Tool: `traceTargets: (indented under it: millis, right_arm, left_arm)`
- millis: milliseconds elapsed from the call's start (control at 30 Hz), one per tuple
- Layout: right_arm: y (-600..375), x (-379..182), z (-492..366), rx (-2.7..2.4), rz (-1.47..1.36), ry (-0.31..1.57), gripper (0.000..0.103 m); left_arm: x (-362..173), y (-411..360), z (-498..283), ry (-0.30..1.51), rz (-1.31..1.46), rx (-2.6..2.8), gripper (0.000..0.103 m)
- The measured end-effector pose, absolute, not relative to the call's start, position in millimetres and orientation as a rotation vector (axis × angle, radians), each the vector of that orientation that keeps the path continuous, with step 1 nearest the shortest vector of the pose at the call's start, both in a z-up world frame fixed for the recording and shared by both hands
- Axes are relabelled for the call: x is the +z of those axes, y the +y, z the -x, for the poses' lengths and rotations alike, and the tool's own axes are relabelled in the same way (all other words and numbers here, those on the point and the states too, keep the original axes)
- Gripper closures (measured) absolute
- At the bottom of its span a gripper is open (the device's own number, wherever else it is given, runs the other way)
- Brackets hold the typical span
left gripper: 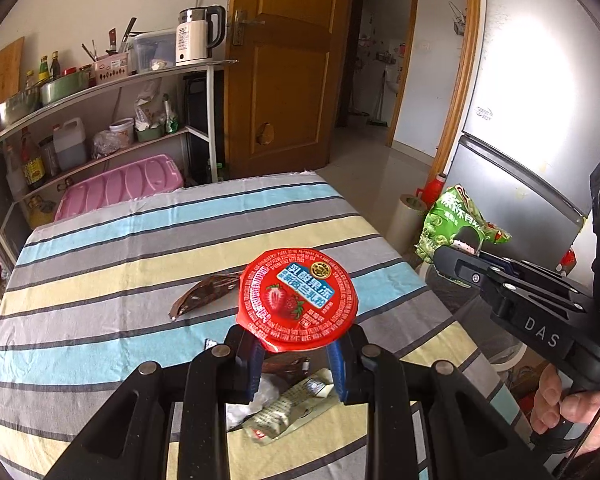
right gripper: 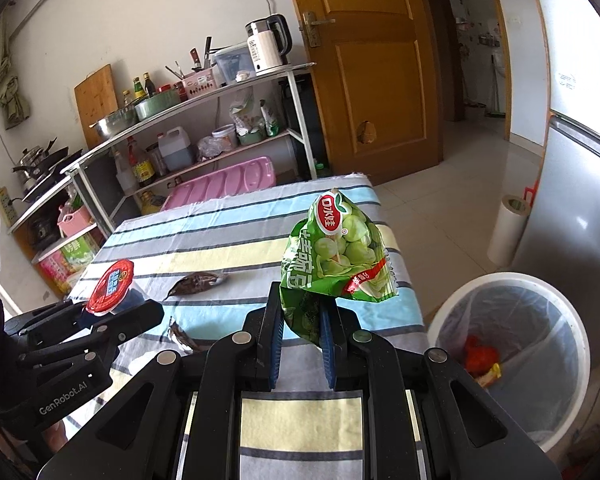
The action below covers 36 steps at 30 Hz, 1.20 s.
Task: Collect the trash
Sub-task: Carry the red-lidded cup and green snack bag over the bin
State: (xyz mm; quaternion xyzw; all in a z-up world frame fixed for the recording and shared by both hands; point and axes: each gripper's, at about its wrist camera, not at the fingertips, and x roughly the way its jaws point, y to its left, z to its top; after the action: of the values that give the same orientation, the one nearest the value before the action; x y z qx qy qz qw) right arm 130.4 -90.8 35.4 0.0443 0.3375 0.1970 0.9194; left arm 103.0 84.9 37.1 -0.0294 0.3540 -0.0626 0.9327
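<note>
My left gripper (left gripper: 296,354) is shut on a jelly cup with a red foil lid (left gripper: 298,304), lifted above the striped tablecloth (left gripper: 140,248). The same cup (right gripper: 112,286) and left gripper (right gripper: 104,312) show at the left of the right wrist view. My right gripper (right gripper: 300,344) is shut on a green snack bag (right gripper: 336,256), which stands up from the pads; that bag (left gripper: 456,220) and gripper (left gripper: 460,264) show at the right of the left wrist view. Brown wrappers (left gripper: 204,294) (right gripper: 198,282) and crumpled paper wrappers (left gripper: 284,408) lie on the cloth.
A white bin (right gripper: 512,356) with a clear liner and some red trash inside stands on the floor right of the table. A grey fridge (left gripper: 520,140), a roll (right gripper: 508,228), a wooden door (left gripper: 284,64) and a loaded metal shelf (left gripper: 100,80) surround the table. A hand (left gripper: 572,408) grips the right handle.
</note>
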Motion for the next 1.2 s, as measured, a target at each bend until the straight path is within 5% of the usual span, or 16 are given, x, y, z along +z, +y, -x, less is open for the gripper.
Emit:
traceTargets:
  millis: [700, 1200]
  right_arm:
    - [-237.2, 35.7, -125.5, 0.154, -0.147, 0.695, 0.086]
    - [-281.3, -10.5, -129.9, 0.061, -0.140, 0.823, 0.086]
  left_arm:
    - [36.2, -53.0, -156.3, 0.746, -0.032, -0.362, 0.075]
    - [-14.6, -116.8, -174.0, 0.847, -0.081, -0.419, 0.075]
